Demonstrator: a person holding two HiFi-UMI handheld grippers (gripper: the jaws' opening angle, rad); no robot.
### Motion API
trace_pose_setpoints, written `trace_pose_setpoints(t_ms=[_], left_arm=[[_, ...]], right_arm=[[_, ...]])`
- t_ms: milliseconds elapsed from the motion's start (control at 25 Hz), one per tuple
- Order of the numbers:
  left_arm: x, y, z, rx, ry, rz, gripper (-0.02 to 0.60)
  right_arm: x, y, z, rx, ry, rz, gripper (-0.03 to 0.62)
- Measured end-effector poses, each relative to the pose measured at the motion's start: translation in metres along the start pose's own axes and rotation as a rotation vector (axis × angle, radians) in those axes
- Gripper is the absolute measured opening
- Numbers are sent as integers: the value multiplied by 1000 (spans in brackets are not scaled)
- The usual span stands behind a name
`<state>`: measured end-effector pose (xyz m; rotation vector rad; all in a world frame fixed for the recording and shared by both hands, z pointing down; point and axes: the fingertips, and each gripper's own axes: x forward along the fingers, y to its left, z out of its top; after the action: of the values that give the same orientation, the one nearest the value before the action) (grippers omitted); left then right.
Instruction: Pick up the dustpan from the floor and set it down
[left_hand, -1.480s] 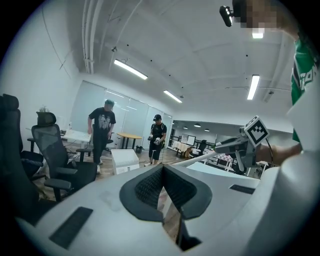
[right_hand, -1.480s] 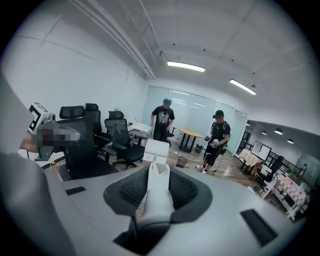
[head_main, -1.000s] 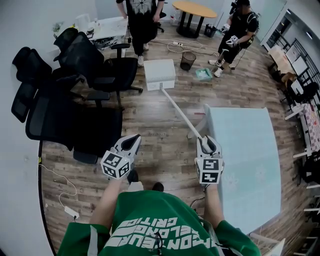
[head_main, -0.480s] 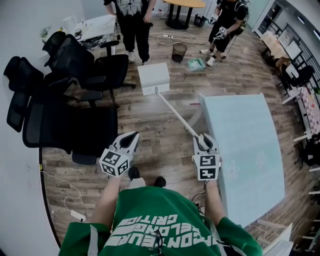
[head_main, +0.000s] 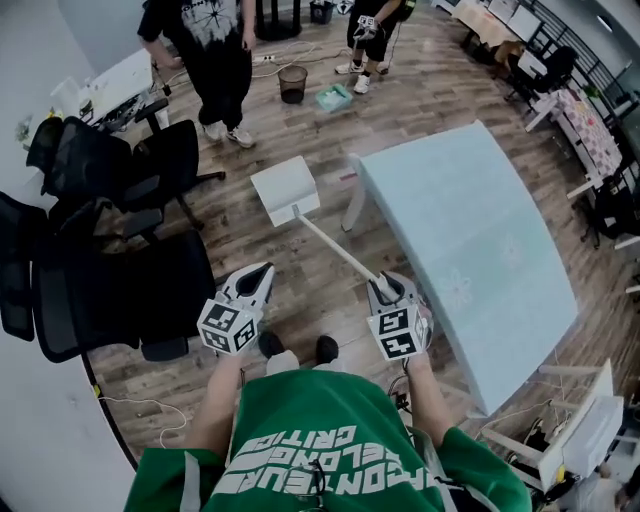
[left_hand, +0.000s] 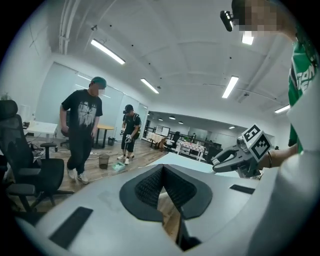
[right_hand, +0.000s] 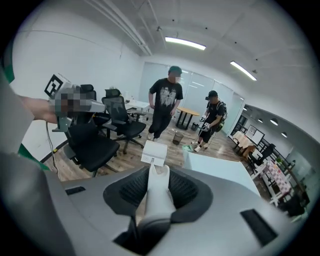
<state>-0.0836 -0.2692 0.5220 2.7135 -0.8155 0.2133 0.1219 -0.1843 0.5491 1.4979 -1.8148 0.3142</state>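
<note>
Wood floor (head_main: 300, 290) w/ pale table (head_main: 470, 230) at right; R hand-held gripper (head_main: 386, 286) clenched on dustpan (head_main: 285, 190) handle, pan out front near table; L hand-held gripper (head_main: 264, 272) closed, empty.

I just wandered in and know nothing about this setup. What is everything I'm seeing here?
pale blue-green rectangular table: one, right side
white long-handled dustpan: one, pan ahead beside the table, handle running back to the person
black office chairs: several, left side
black mesh wastebasket: one, far floor
flat teal item: one, floor beside the wastebasket; unclear what
bystanders in dark clothes: two, far end
brown wooden plank floor: throughout
green printed shirt: one, on the person, bottom
left gripper: one, grey-white, jaws together, empty
right gripper: one, grey-white, jaws clamped on the dustpan's handle
</note>
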Motion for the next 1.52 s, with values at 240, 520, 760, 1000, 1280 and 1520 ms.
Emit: trace_pose_setpoints(t_ms=[240,520,760,1000,1280,1520], left_arm=[[31,-26,-6,21,47,-129,2],[56,-60,-21,39,109,-263,2],[79,-96,-43,65,171,-374,2],[95,-134,-63,93,223,-477,2],[104,-170,-86,118,281,-570,2],[107,-188,-103,130,316,-594,2]], right_arm=[[-14,5,-57,31,115,-31,121],[-34,12,-120,121,237,-79,121],[-52,15,-175,236,320,-128,121],[-75,17,-231,354,391,-183,121],[-94,26,-282,459,461,-227,120],[-89,25,-319,530,507,-241,120]])
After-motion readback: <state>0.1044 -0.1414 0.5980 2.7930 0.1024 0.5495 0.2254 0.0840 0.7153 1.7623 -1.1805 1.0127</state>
